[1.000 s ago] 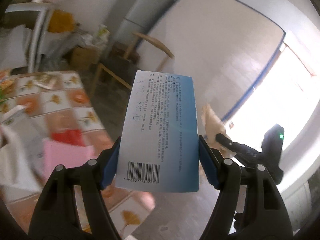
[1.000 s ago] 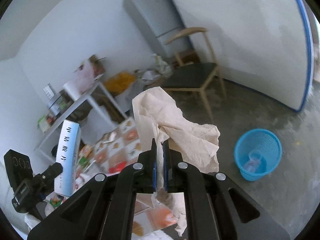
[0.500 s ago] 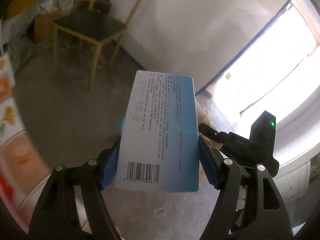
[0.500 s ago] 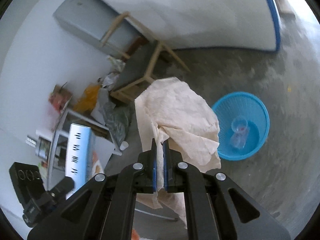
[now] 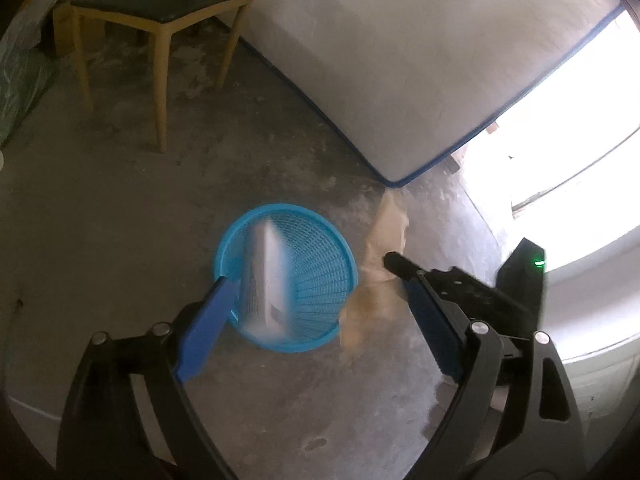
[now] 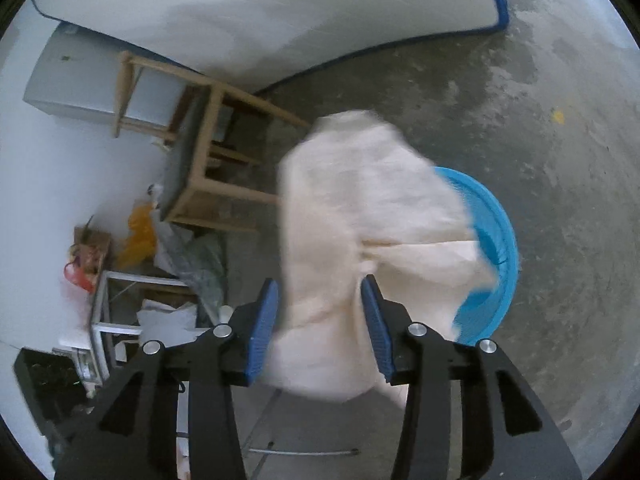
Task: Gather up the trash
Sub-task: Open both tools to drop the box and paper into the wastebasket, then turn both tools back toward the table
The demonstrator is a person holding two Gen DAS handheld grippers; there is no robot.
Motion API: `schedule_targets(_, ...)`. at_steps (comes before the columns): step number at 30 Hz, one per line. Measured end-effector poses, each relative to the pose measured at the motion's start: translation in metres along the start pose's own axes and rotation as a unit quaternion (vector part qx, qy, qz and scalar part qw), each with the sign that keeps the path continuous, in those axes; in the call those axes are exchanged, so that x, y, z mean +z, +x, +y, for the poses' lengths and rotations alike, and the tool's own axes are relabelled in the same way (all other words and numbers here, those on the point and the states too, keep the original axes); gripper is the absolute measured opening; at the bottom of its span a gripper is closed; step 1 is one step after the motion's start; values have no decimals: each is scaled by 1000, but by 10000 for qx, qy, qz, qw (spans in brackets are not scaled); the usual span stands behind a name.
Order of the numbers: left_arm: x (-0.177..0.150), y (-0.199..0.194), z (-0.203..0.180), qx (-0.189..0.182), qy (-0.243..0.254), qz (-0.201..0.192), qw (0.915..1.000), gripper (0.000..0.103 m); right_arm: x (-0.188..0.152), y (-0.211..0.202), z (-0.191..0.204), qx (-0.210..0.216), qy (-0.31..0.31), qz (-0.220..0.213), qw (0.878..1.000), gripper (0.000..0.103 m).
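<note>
A bare grey concrete floor, mottled and dusty, fills most of both views, with open room all around a round blue plastic basket whose mesh wall narrows toward its base. Behind it a large white mattress with blue piping leans upright, its lower corner meeting the floor near a bright window opening at the right. A wooden chair with a dark padded seat stands well apart from the basket at the upper left. The left hand-held gripper hangs above the basket with its blue-padded black fingers spread wide, touching nothing. Between them and the basket rim a white and blue cardboard box appears streaked by motion blur, over the basket's mouth; its printed label cannot be read. Just right of the basket a crumpled tan paper, soft and wrinkled, is seen beside the other hand-held gripper's black body. In the right wrist view the right hand-held gripper also has its fingers parted, and the same pale crumpled paper sits blurred between the pads; whether it touches them cannot be told. It overlaps the near rim of the blue basket. Farther left, clutter is piled by the white wall: a grey cabinet, an orange bag and a white metal rack.
</note>
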State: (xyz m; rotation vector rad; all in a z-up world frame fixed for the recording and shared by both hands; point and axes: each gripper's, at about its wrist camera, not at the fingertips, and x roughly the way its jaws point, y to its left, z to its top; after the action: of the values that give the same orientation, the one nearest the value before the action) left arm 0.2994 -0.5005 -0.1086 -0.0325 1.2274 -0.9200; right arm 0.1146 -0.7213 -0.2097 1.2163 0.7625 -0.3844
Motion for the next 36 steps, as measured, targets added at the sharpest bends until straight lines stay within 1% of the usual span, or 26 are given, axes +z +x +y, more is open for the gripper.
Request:
schedule_targets(1,0,-3,0,-30,-20,-20,10000,85,2,4,-8,-140,26,7,9999,44)
schedule_targets(3,-2,-15,-2,-157,49,-133,9998,85,4,9,-19,-243,68,52,9997,45)
schedule_targets(6,-7,-43,-8,-227,126,-365,9990,85,5,12,-28,-387,77,83,9992,45)
schedule_targets(10,-16,-97,-15,-486,224,-740,9958,85,6,7,-23,-270,-70,70,9996,45)
schedule_targets(13,-29,-142,-9,-520,309,-1106,9920,85,3,1,-17,-69,-73,50,9999,45)
schedule_targets(15,-41,-175,-2,-466,369,-1303,9897,85,0,-3,-13,30,-76,13,10000,45)
schedule_targets(17,-49,-200,7,-460,384,-1521,9866,85,-7,-8,-8,10,-183,25,9998,45)
schedule_targets(19,-63,-233,17,-399,386,-1781,9825,85,-14,-16,-1,-50,-349,12,9994,45)
schedule_targets(21,-75,-261,29,-263,405,-2031,9780,85,-23,-28,6,-113,-523,-55,9986,45)
schedule_targets(24,-107,-308,50,-86,425,-2371,9705,85,-42,-52,20,-141,-889,-154,9958,45)
schedule_targets(27,-148,-352,70,255,462,-2725,9607,85,-74,-80,40,-131,-1354,-186,9905,45)
schedule_targets(28,-164,-367,79,435,444,-2840,9568,85,-88,-91,49,-115,-1540,-180,9878,45)
schedule_targets(30,-192,-392,96,704,288,-2980,9515,86,-113,-108,65,-71,-1890,-142,9818,45)
schedule_targets(31,-203,-404,103,781,206,-3031,9495,86,-129,-118,75,-50,-2098,-108,9777,45)
schedule_targets(33,-231,-423,122,994,18,-3136,9443,87,-154,-130,90,24,-2366,1,9716,50)
schedule_targets(34,-241,-429,128,1060,-41,-3159,9429,89,-171,-136,100,110,-2513,97,9678,51)
schedule_targets(36,-265,-437,146,1256,-197,-3125,9414,89,-193,-141,116,194,-2670,241,9632,54)
